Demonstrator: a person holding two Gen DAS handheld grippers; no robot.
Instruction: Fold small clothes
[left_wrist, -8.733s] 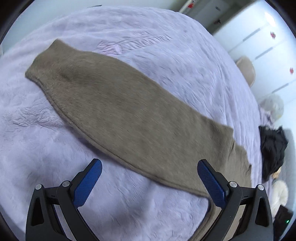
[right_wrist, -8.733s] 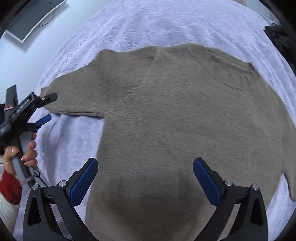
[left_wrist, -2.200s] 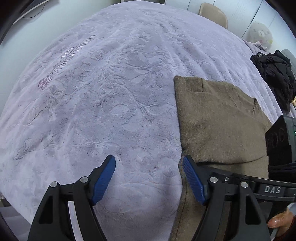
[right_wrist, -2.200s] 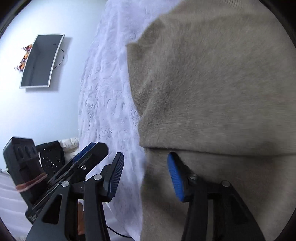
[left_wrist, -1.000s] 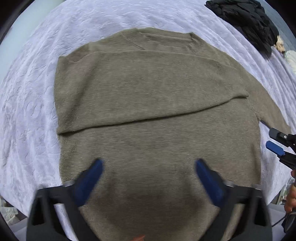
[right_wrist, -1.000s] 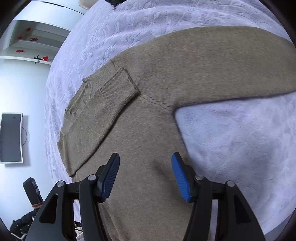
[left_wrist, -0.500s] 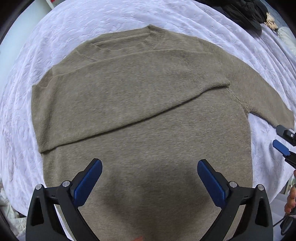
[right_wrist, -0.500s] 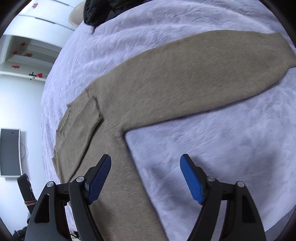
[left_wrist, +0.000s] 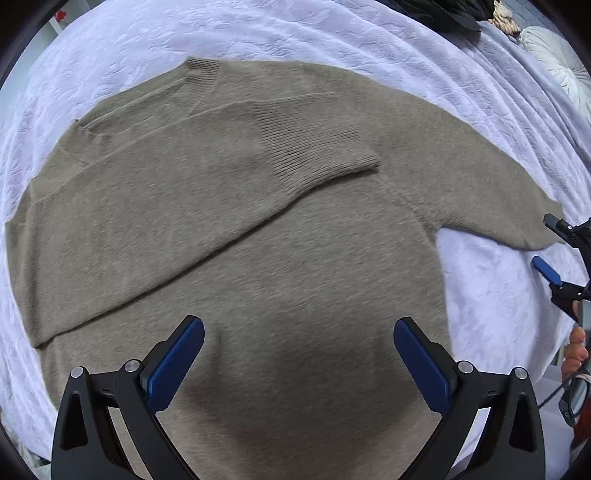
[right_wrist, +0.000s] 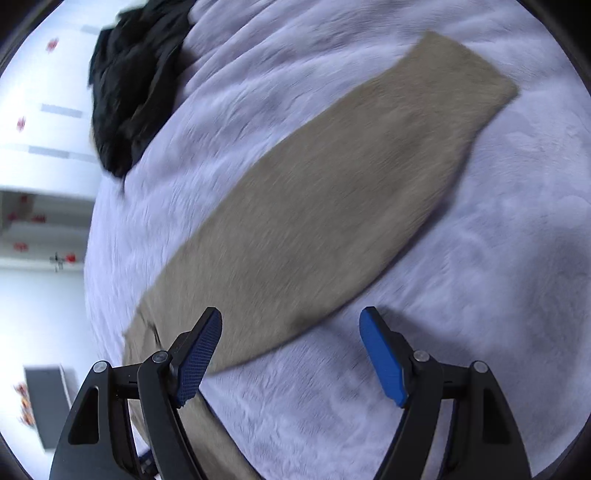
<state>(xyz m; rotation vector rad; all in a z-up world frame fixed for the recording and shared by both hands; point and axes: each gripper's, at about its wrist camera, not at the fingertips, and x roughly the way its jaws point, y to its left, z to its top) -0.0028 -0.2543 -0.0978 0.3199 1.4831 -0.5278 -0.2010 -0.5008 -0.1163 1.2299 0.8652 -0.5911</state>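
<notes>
Lilac bedspread; taupe sweater flat, 1 sleeve folded across; both jaws agape, empty.

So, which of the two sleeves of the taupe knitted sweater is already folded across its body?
The sleeve with the ribbed cuff lies folded across the chest; the other sleeve lies stretched out on the lilac blanket.

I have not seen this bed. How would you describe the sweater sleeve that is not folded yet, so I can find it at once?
On the lilac bedspread lies a taupe sweater. One sleeve is already folded across its chest, ribbed cuff on top. The unfolded sleeve is the one stretched out flat on the bare bedspread, its cuff pointing away from the body.
</notes>
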